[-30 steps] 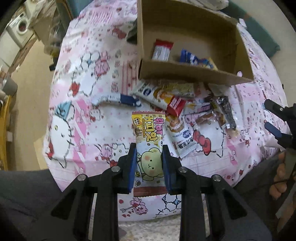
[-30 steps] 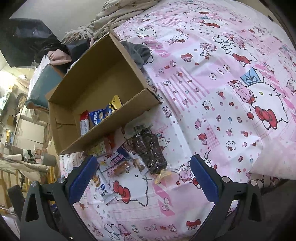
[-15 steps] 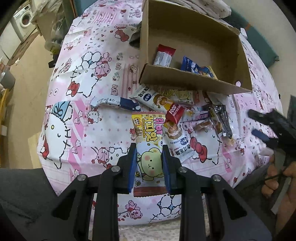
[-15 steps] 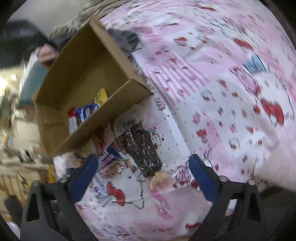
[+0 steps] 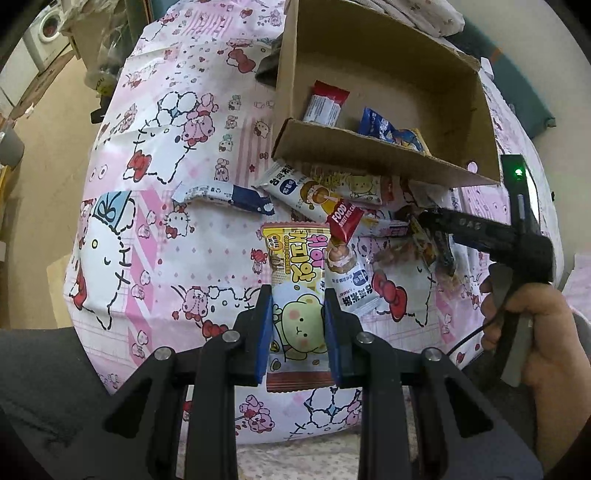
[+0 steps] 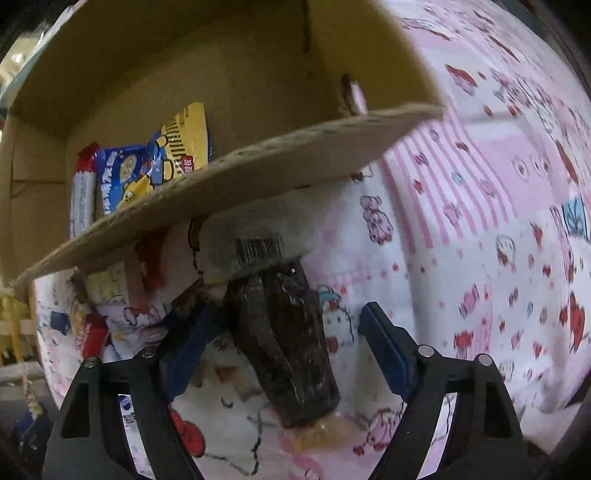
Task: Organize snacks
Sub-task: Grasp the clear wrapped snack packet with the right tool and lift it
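My left gripper [image 5: 297,302] is shut on a yellow and pink cookie pack [image 5: 297,291] and holds it above the bed. Beyond it several snack packs [image 5: 321,192] lie in front of an open cardboard box [image 5: 373,155] that holds a red-ended bar [image 5: 325,103] and a blue pack [image 5: 384,129]. My right gripper [image 6: 284,325] is open, its blue pads either side of a dark brown snack pack [image 6: 284,339] lying on the cover by the box's front wall [image 6: 236,184]. It also shows in the left wrist view [image 5: 476,230].
The bed has a pink Hello Kitty cover [image 5: 155,206]. Floor and a washing machine [image 5: 48,26] lie to the left. A dark cloth [image 5: 267,66] lies beside the box. A blue and white pack [image 5: 225,194] lies apart at the left of the pile.
My right gripper has moved in toward the box and down around the dark brown pack. My left gripper still holds the cookie pack and has shifted slightly forward.
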### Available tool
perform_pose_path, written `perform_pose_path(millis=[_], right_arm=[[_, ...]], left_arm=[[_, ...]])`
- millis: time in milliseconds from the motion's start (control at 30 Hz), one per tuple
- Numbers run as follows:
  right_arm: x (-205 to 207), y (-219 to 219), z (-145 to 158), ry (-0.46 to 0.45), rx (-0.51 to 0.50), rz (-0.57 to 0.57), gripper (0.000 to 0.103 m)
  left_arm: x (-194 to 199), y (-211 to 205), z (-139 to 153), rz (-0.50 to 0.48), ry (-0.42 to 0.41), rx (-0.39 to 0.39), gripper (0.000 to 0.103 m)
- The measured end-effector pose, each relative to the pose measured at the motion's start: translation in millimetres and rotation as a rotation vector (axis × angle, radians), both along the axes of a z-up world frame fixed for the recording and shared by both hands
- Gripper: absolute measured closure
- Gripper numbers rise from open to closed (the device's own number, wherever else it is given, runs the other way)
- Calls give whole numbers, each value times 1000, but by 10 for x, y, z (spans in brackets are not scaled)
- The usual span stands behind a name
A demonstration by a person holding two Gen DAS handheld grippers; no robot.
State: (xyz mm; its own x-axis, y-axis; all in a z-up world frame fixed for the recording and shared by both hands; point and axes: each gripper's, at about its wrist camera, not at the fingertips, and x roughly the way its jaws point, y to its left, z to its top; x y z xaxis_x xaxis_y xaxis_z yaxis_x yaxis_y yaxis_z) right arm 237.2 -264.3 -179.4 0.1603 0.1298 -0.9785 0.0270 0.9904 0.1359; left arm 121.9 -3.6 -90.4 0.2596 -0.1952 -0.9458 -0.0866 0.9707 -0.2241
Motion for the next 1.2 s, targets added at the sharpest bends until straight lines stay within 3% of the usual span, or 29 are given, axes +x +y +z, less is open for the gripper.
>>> perform_pose_path(millis=[100,167,300,567,633,800,900,967,1200], right_arm=[[-38,164,-32,-23,-90,85,21],[-50,185,-5,-37,-80,95,34],[-114,205,69,-38,-50,121,47],[-300,-152,273,-5,216,21,57],[-304,-267,312,-17,258,-8,67],[-310,-485,349,-27,317,-73,77],[-360,-611,500,-51,309,-96,83],[-354,-644,538,-57,234,-95,83],[-274,-441,273,3,141,-28,84]], left_arm=[[13,-8,-6,1,4,-3,81],[23,-11,-9,1,4,0,81],[28,-11,-23,2,9,0,81],[23,20,-26,12,10,-5,81],[18,18,-24,12,7,-4,81],[22,24,-16,20,5,-5,81],[18,39,-7,25,2,-5,81],[18,40,-21,24,7,-6,81],[31,-4,-33,15,7,1,81]])
